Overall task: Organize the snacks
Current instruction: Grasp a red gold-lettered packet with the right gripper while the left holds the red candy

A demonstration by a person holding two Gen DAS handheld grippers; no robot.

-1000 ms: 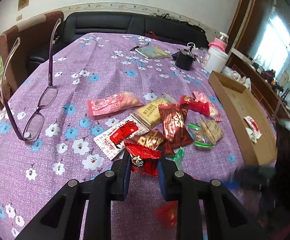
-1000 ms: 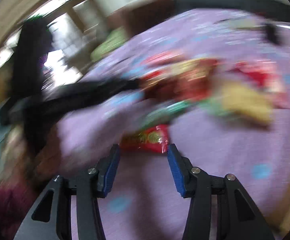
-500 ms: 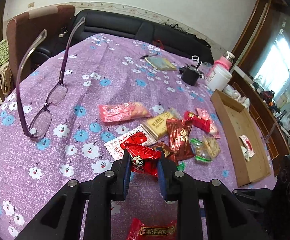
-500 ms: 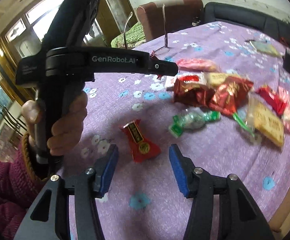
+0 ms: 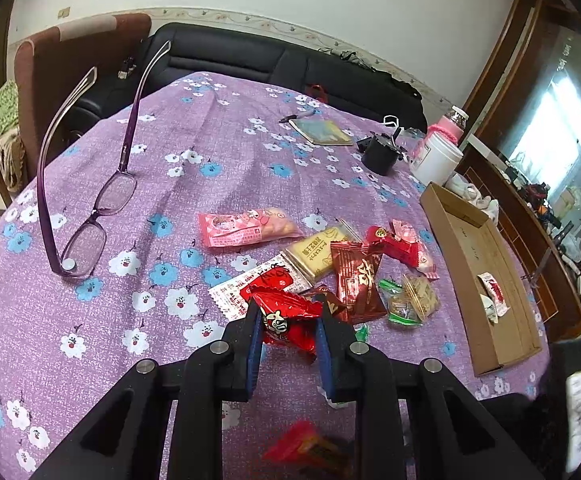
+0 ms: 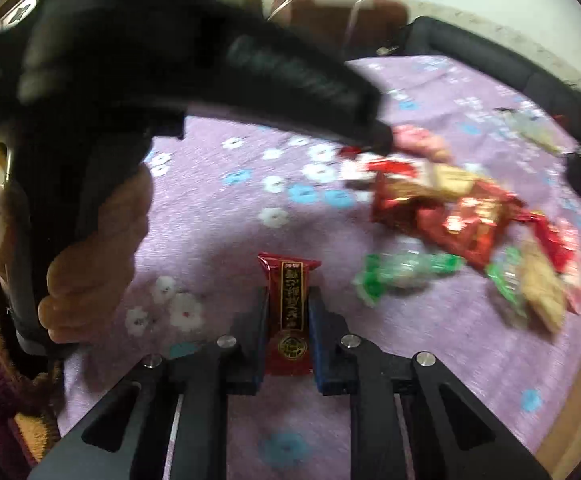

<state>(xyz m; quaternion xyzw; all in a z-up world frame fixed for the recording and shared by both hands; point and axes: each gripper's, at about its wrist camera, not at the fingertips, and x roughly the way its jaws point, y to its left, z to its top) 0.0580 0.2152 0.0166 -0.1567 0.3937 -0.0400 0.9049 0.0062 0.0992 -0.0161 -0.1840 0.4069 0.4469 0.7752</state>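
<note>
Wrapped snacks lie in a pile (image 5: 346, 264) on the purple flowered tablecloth (image 5: 210, 152). My left gripper (image 5: 289, 312) is shut on a shiny red snack packet (image 5: 286, 322), held just above the near edge of the pile. My right gripper (image 6: 289, 300) is shut on a narrow red packet with a dark gold-lettered label (image 6: 290, 280), its pads pressing both long sides. That packet shows blurred at the bottom of the left wrist view (image 5: 306, 448). A green-ended candy (image 6: 402, 272) lies to its right.
An open cardboard box (image 5: 450, 216) holding two small wrappers lies along the table's right edge. Purple glasses (image 5: 90, 220) stand on the left. A white cup (image 5: 434, 160), a black holder (image 5: 380, 152) and a notebook (image 5: 322, 132) sit at the back. A hand (image 6: 98, 248) holds the left gripper.
The right gripper's jaws closed from open onto the narrow red packet that lay between them. The left gripper kept its hold on the shiny red packet and barely moved.
</note>
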